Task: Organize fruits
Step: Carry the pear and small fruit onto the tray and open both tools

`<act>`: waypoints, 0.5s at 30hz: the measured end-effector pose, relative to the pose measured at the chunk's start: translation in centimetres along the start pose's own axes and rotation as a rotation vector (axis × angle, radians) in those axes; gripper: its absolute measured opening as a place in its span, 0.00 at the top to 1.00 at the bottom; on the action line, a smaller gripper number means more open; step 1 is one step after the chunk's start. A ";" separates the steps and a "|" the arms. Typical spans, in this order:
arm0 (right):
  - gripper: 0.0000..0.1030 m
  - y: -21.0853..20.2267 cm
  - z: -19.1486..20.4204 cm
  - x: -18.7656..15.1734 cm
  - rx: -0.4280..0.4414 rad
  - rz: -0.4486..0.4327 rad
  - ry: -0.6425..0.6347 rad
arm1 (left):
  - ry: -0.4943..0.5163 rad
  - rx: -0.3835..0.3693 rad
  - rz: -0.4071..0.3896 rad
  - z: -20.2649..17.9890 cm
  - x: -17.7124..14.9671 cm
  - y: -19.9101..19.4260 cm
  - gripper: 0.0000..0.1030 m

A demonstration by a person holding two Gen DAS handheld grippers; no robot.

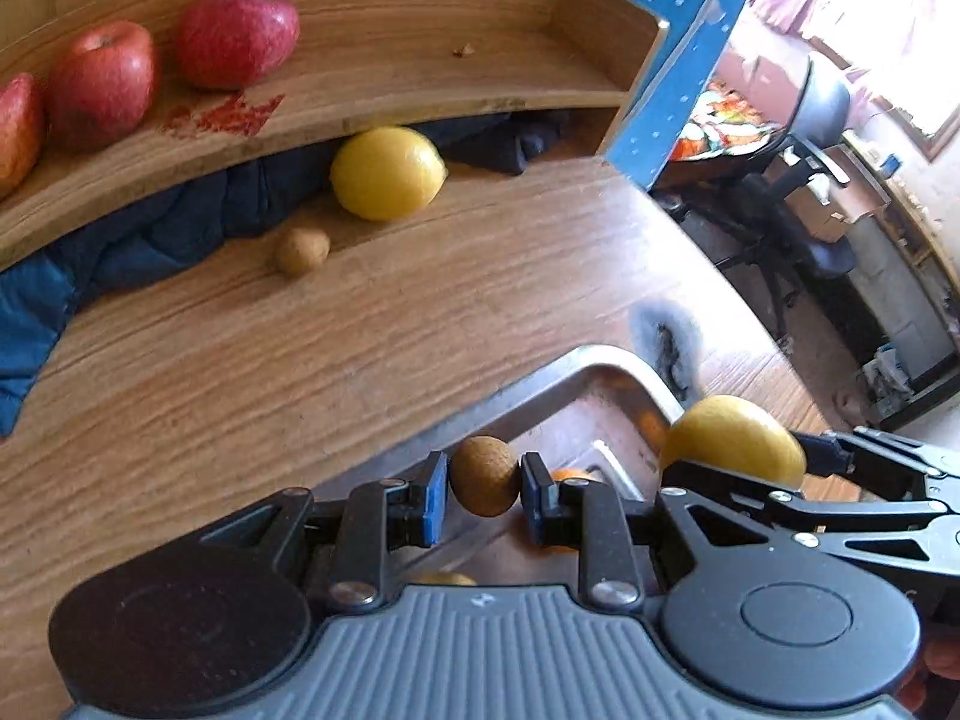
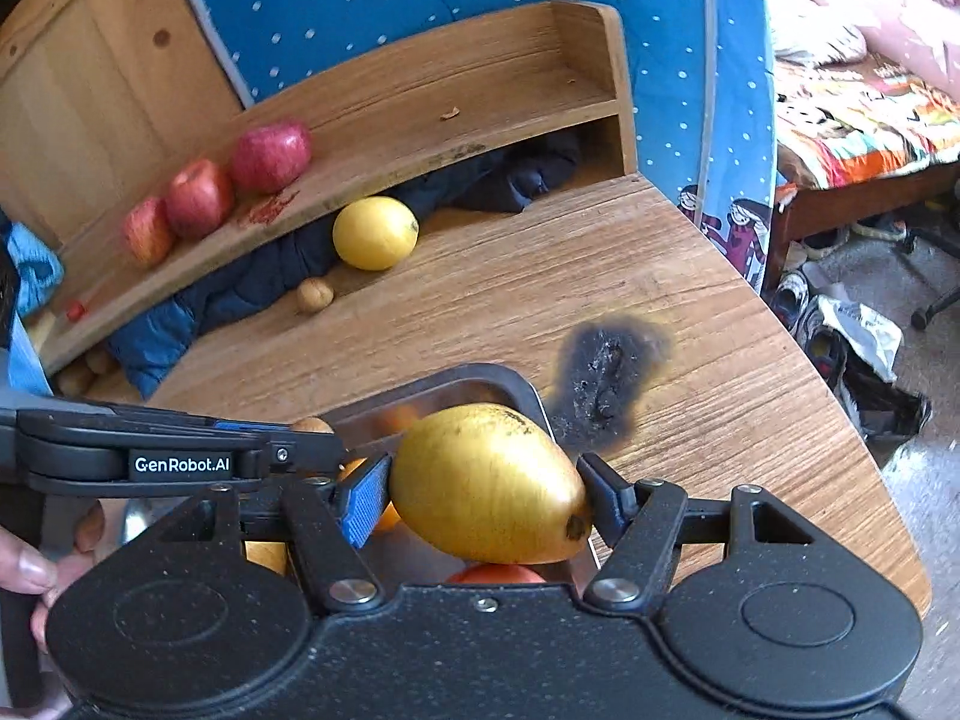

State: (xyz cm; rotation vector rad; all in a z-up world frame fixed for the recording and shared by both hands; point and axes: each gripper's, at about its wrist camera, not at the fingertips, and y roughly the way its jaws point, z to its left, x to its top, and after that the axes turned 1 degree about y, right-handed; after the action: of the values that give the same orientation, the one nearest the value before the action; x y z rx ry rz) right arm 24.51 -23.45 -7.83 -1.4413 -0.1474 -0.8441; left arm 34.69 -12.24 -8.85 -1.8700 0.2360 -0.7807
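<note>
Left claw [image 1: 485, 485] pinches a small brown fruit [image 1: 483, 476]; right claw [image 2: 483, 495] pinches a lemon [image 2: 489, 483]. Next, likely carry both far, beside the matching fruits under the shelf [image 2: 384, 120].

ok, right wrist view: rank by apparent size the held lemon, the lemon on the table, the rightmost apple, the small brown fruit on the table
1. Held lemon, though it sits closest to the lens, so that inflates it.
2. Table lemon and rightmost apple: look about alike, not ranking.
3. Small brown fruit, clearly smallest.
</note>
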 end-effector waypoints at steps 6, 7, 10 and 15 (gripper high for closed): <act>0.42 0.3 0.9 0.4 -0.011 -0.016 -0.122 | -0.026 0.033 0.011 0.1 -0.1 0.3 0.72; 0.42 0.4 1.0 0.5 -0.011 -0.014 -0.139 | -0.031 0.036 0.015 0.2 -0.2 0.4 0.73; 0.42 0.6 0.8 0.7 -0.004 -0.005 -0.145 | -0.048 0.038 0.022 0.3 -0.2 0.5 0.72; 0.39 0.5 0.7 0.5 0.010 -0.002 -0.150 | -0.079 0.043 -0.004 0.5 -0.1 -0.2 0.59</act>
State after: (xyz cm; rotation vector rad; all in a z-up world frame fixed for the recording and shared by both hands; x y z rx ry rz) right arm 25.44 -23.10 -7.86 -1.4951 -0.2656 -0.7359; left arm 34.84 -11.76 -8.88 -1.8570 0.1649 -0.7075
